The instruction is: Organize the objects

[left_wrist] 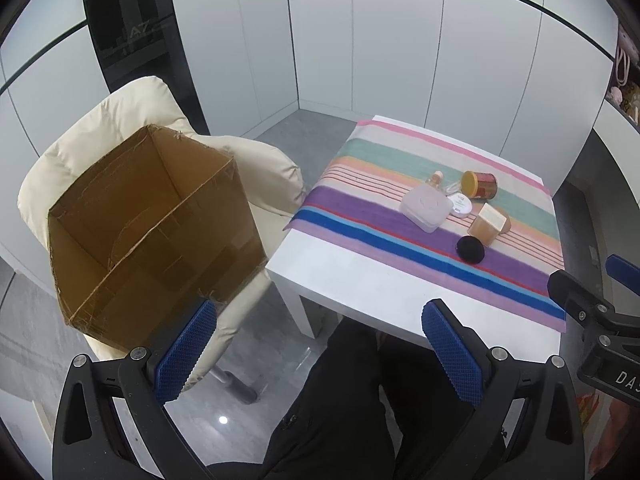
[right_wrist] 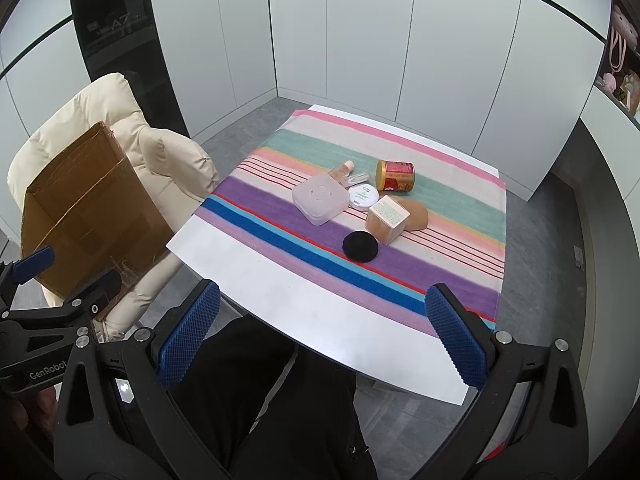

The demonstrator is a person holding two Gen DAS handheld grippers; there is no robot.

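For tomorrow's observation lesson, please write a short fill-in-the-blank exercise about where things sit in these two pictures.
1. The open cardboard box rests on a cream ____.
2. The red can with the gold lid lies on its ____.
3. The item nearest the table's near edge is the round ____ pad.
4. The jaws of both grippers stand ____, holding nothing.

Missing words: chair; side; black; open

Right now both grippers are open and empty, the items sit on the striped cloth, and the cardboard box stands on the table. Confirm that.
One thing is wrong: the cardboard box stands on the cream chair beside the table, not on it, as the left wrist view shows. The left gripper and right gripper are open and empty, with the items on the striped cloth.
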